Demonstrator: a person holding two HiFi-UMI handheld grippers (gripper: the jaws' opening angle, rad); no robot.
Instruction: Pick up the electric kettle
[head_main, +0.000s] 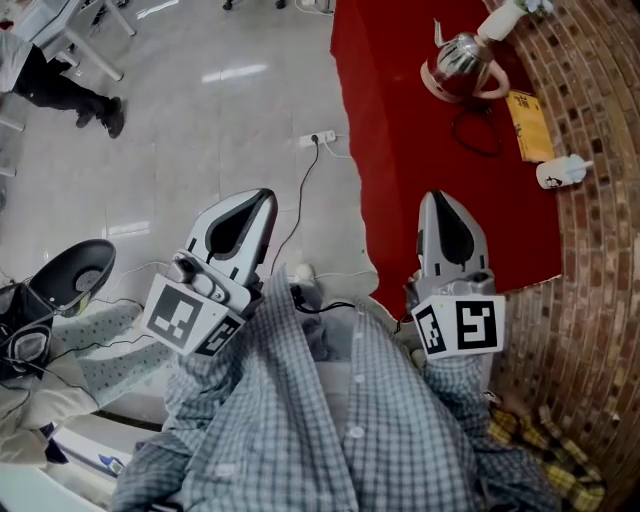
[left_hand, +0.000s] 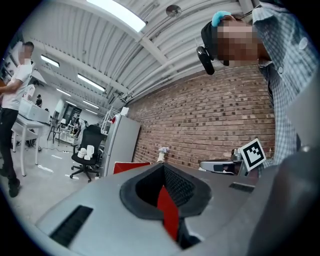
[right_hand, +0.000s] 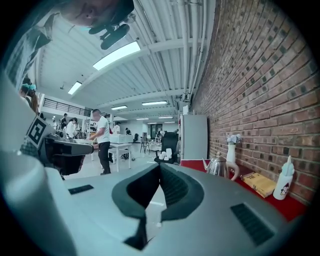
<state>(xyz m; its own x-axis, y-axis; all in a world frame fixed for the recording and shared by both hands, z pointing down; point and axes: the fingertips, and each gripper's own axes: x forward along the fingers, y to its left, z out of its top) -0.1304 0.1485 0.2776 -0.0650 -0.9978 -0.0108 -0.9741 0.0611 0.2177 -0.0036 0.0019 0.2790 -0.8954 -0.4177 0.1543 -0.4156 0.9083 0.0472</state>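
Red cloth (head_main: 400, 150) at upper right bears the electric kettle (head_main: 462, 62), with a yellow packet (head_main: 530, 125) and white bottle (head_main: 560, 172) beside it. Below, the left gripper (head_main: 262, 200) and right gripper (head_main: 436, 200) are both clenched and empty.

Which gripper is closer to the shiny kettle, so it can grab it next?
Probably the right gripper: it is over the red table, pointing toward the electric kettle. The left gripper is out over the floor. Both are shut.

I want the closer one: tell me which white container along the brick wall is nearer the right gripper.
The white bottle on the near side of the yellow packet; the flower vase stands farther off, beside the kettle.
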